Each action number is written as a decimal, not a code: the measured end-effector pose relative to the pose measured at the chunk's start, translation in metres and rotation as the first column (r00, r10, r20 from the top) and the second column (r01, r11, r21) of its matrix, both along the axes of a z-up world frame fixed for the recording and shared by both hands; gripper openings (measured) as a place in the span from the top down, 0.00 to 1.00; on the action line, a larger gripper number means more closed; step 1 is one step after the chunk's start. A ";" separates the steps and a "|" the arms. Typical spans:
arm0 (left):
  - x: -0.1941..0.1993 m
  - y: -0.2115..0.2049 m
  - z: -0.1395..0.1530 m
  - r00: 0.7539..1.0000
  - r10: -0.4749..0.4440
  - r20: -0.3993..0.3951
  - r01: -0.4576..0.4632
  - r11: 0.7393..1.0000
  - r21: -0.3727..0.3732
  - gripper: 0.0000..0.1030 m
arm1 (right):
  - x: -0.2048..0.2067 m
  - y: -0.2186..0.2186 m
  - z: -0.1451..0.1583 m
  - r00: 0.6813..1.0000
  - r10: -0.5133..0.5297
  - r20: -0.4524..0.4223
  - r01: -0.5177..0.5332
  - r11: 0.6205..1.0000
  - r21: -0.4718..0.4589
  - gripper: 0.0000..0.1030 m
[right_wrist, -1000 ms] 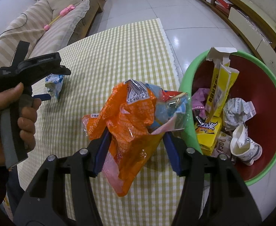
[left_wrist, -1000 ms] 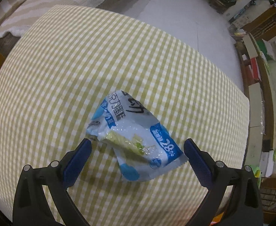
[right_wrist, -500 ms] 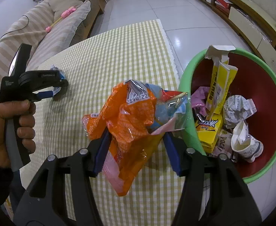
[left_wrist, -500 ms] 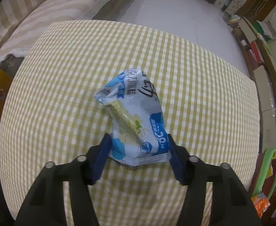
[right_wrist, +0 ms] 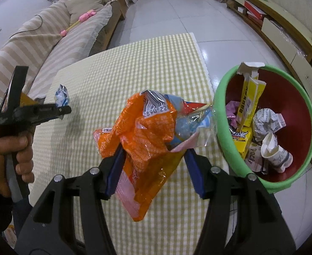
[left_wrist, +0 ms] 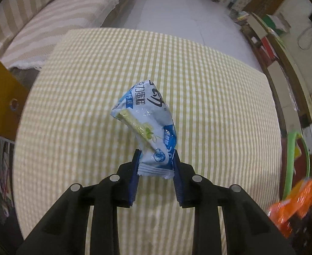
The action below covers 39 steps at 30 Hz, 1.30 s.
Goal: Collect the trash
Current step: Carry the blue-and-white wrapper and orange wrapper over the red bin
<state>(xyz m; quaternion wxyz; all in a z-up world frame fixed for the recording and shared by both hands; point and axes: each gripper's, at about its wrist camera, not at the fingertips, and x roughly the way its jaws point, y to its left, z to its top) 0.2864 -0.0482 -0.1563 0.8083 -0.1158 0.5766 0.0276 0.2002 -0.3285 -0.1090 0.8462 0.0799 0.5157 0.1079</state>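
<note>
Your blue wrapper (left_wrist: pixel 149 127) pinched at its bottom seam, lifted over the checked cloth (left_wrist: pixel 209 97), left gripper (left_wrist: pixel 156 161) closing on it, right gripper (right_wrist: pixel 153 159) clamped on the orange bag (right_wrist: pixel 147 136), beside the cloth's right edge the green bin (right_wrist: pixel 219 106) holding trash.

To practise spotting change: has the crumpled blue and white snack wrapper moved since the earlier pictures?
Yes. The crumpled blue and white snack wrapper has been lifted off the yellow checked tablecloth, pinched in the left tongs.

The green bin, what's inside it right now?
Inside the bin: a yellow carton, crumpled paper, a paper cup and a Pocky box. Whatever lies beneath them is hidden.
</note>
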 end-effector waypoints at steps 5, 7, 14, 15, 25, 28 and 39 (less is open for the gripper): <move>-0.031 0.003 0.027 0.996 -0.079 0.045 0.077 0.996 0.034 0.75 | -0.016 0.008 0.013 0.999 0.018 0.028 -0.018 1.000 -0.004 0.47; -0.044 -0.003 0.040 0.991 -0.111 0.074 0.107 0.993 0.050 0.75 | -0.022 0.013 0.019 0.999 0.026 0.040 -0.025 1.000 -0.008 0.47; -0.081 -0.006 0.084 0.974 -0.159 0.159 0.146 0.985 0.089 0.75 | -0.041 0.027 0.038 0.996 0.037 0.087 -0.035 0.999 -0.019 0.47; -0.087 -0.005 0.089 0.973 -0.161 0.168 0.147 0.985 0.089 0.75 | -0.042 0.029 0.040 0.995 0.038 0.092 -0.037 0.999 -0.021 0.47; -0.118 -0.004 0.113 0.958 -0.174 0.230 0.159 0.984 0.085 0.74 | -0.054 0.042 0.059 0.989 0.067 0.136 -0.062 0.997 -0.034 0.48; -0.121 -0.005 0.117 0.954 -0.180 0.239 0.163 0.982 0.091 0.74 | -0.054 0.040 0.063 0.988 0.062 0.144 -0.058 0.998 -0.030 0.48; -0.127 -0.012 0.132 0.944 -0.198 0.264 0.175 0.979 0.108 0.74 | -0.055 0.032 0.070 0.984 0.058 0.166 -0.055 0.998 -0.021 0.48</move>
